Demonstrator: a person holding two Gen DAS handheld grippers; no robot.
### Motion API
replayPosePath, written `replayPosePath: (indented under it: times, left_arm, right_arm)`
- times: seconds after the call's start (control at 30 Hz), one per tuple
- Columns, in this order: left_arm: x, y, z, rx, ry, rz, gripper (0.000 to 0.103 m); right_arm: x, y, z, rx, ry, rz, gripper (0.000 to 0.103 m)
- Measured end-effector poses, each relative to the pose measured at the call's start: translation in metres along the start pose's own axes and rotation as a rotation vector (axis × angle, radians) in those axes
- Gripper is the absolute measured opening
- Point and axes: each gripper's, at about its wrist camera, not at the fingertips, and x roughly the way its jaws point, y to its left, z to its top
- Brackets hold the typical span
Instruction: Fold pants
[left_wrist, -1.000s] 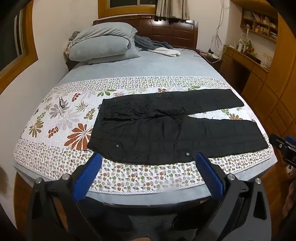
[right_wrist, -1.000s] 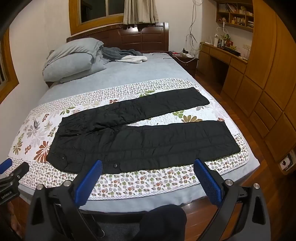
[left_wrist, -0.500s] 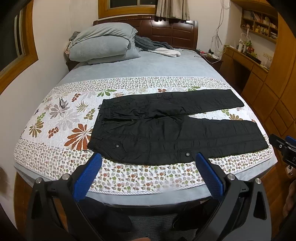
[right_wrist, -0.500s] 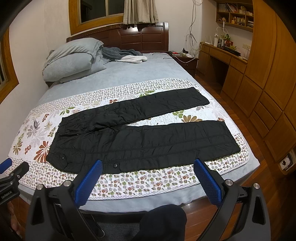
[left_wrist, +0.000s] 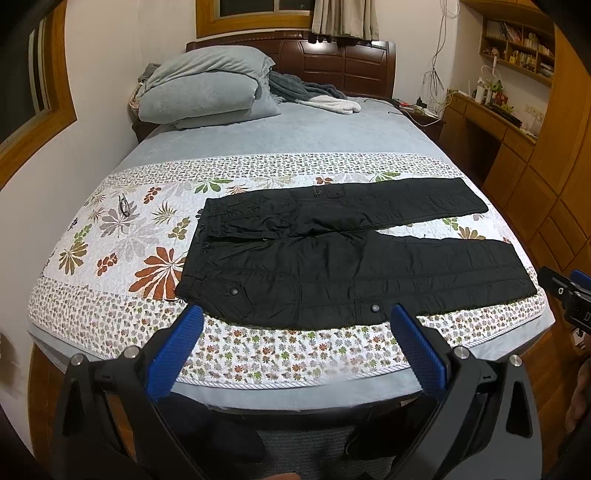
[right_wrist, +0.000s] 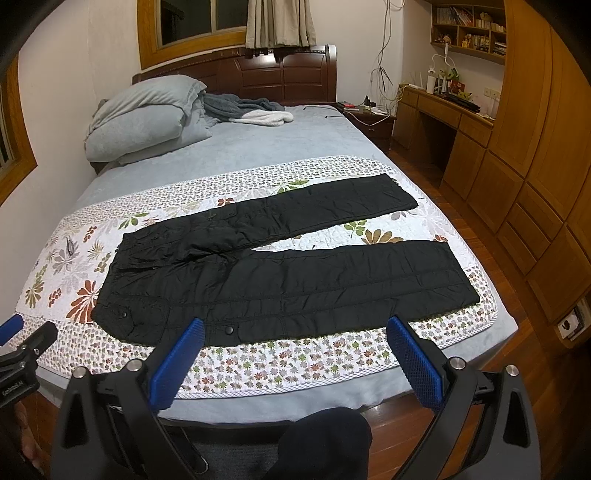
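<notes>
Black pants (left_wrist: 332, 254) lie flat and unfolded on the floral quilt (left_wrist: 122, 236) that covers the foot end of the bed (left_wrist: 332, 133). Landmark for all positions: the pants. The waistband is at the left end, and the two legs run off to the right, split in a narrow V with quilt showing between them. The far leg (right_wrist: 314, 210) angles toward the headboard side; the near leg (right_wrist: 351, 280) runs roughly parallel to the bed's foot edge. Two round snap buttons show on the near edge of the pants, one close to the waistband corner and one further along the leg.

Left gripper (left_wrist: 293, 339): blue-padded fingers spread wide, nothing between them, held in front of the pants' near edge and apart from the cloth, over the quilt's border strip. Right gripper (right_wrist: 293, 341): fingers likewise released and wide apart, holding nothing, also short of the near edge, not touching the fabric. Each gripper's tip appears at the margin of the other's view.

Beyond the pants, toward the headboard (right_wrist: 280, 74): grey pillows (left_wrist: 207, 88) stacked on the left and a rumpled grey and white blanket (right_wrist: 255, 110) beside them. Right of the pants, off the bed: wooden cabinets (right_wrist: 535, 177) and a desk (right_wrist: 447, 107). A small dark object lies on the quilt left of the waistband; what it is cannot be told.
</notes>
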Motion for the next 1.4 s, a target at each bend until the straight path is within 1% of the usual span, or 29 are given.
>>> replayPosePath:
  times: [1.27, 1.4]
  left_arm:
    - [0.0001, -0.0016, -0.0006, 0.004, -0.002, 0.012, 0.101]
    - [0.0015, -0.0017, -0.0004, 0.004, 0.000, 0.014, 0.101]
  right_arm:
    - [0.0005, 0.0003, 0.0029, -0.002, -0.004, -0.004, 0.100]
    - [0.0032, 0.0074, -0.0003, -0.007, 0.003, -0.004, 0.100]
